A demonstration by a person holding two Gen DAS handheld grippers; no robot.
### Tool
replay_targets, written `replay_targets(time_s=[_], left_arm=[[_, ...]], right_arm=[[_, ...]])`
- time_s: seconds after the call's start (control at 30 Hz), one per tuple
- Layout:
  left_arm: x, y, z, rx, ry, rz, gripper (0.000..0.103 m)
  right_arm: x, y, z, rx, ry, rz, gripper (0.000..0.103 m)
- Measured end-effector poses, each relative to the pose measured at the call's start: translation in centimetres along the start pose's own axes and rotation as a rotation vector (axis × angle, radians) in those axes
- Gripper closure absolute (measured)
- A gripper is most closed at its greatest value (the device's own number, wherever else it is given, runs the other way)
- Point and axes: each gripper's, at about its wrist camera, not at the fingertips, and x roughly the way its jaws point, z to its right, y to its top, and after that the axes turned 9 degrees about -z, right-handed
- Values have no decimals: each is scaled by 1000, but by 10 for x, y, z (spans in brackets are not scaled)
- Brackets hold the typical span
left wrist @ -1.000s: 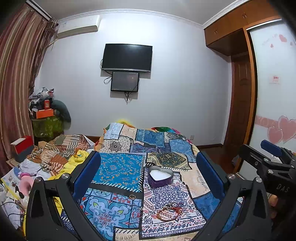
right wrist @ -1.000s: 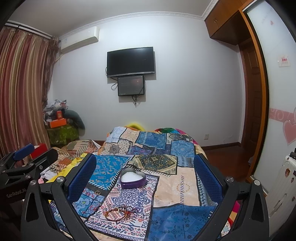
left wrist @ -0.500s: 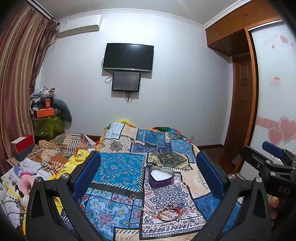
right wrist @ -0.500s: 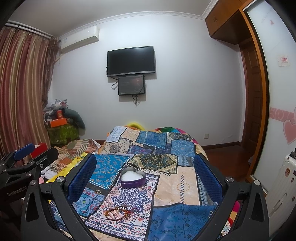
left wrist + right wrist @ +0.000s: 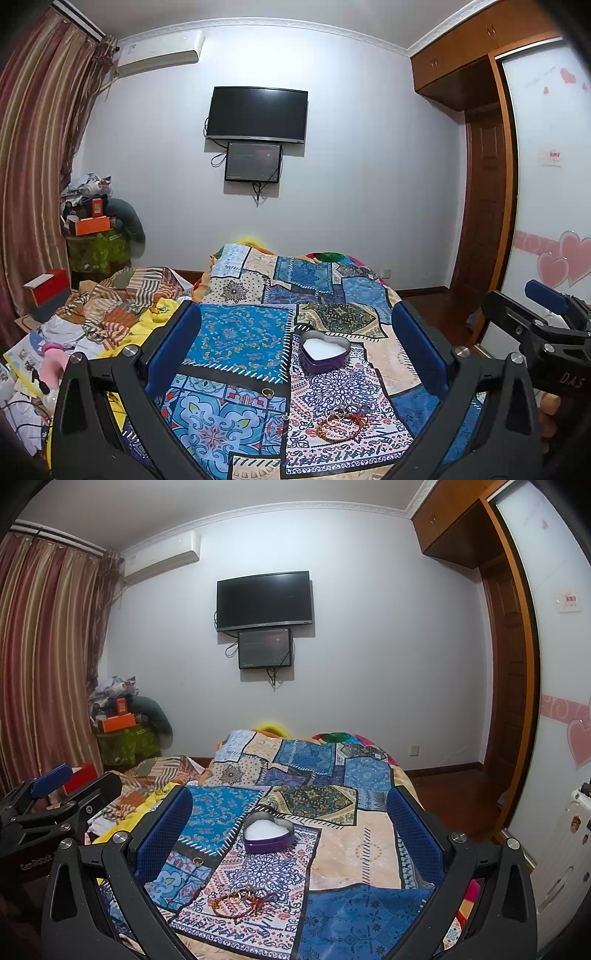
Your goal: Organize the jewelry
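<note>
A purple heart-shaped box (image 5: pixel 324 353) with a white lining stands open on the patchwork bedspread (image 5: pixel 236 332); it also shows in the right wrist view (image 5: pixel 268 835). A tangle of bracelets and rings (image 5: pixel 343 422) lies nearer than the box, also seen in the right wrist view (image 5: pixel 242 904). A single gold ring (image 5: pixel 267 392) lies to the left, and in the right wrist view (image 5: pixel 198 861) too. My left gripper (image 5: pixel 295 350) is open and empty above the bed. My right gripper (image 5: pixel 288 830) is open and empty beside it.
Crumpled clothes and bedding (image 5: pixel 110 295) pile up at the bed's left. A cluttered stand (image 5: pixel 96 236) is in the far left corner. A wardrobe with heart stickers (image 5: pixel 546 221) and a white suitcase (image 5: pixel 565 849) stand on the right.
Both grippers have drifted slightly; the views shift a little. Nothing on the bed has moved.
</note>
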Motion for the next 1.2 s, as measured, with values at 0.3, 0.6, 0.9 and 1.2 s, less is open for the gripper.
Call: replay_targets(time_s=[0.3, 0.6, 0.9, 1.2], left_arm=[[0, -1, 1, 0, -1, -2, 0], [1, -1, 1, 0, -1, -3, 0], [2, -1, 0, -2, 0, -7, 0], [16, -3, -5, -10, 5, -28, 0]], right_arm=[[0, 0, 0, 0, 0, -1, 0], [0, -2, -1, -1, -2, -1, 0], [2, -3, -2, -1, 1, -8, 0], [13, -2, -3, -3, 4, -38, 0]])
